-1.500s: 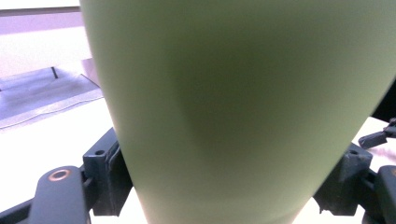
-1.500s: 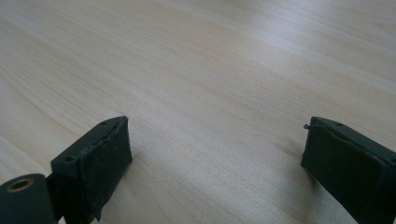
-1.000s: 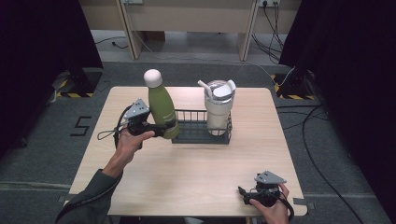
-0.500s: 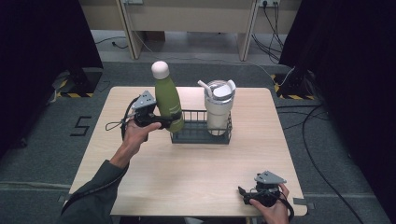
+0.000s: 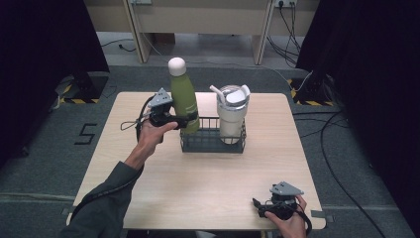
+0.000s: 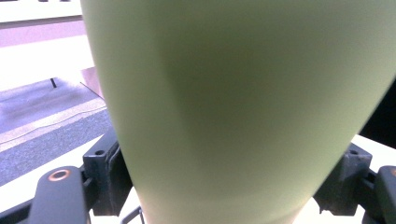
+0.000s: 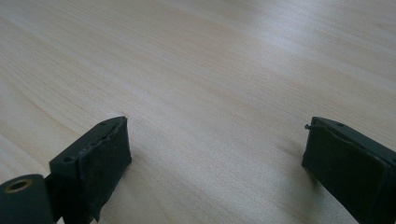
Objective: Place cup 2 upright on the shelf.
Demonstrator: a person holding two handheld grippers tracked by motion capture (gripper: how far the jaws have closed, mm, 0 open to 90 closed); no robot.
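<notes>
Left gripper [image 5: 184, 120] fingers clamping tall green metal bottle [image 5: 183, 98], now upright, shifted over black wire basket [image 5: 213, 141] left end; probably lowering next. Right gripper [image 5: 265, 207] fingers wide open, empty, resting near basket-side surface [image 5: 208, 183] corner.

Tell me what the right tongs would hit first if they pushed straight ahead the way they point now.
Probably nothing: the open right tongs point low across bare light wooden table, and the way looks free as far as the right gripper view shows.

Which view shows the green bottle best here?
The high view: the whole green bottle with its white cap, upright, held by the left gripper at the wire basket. The left gripper view gives a close blur of its body between the jaws.
</notes>
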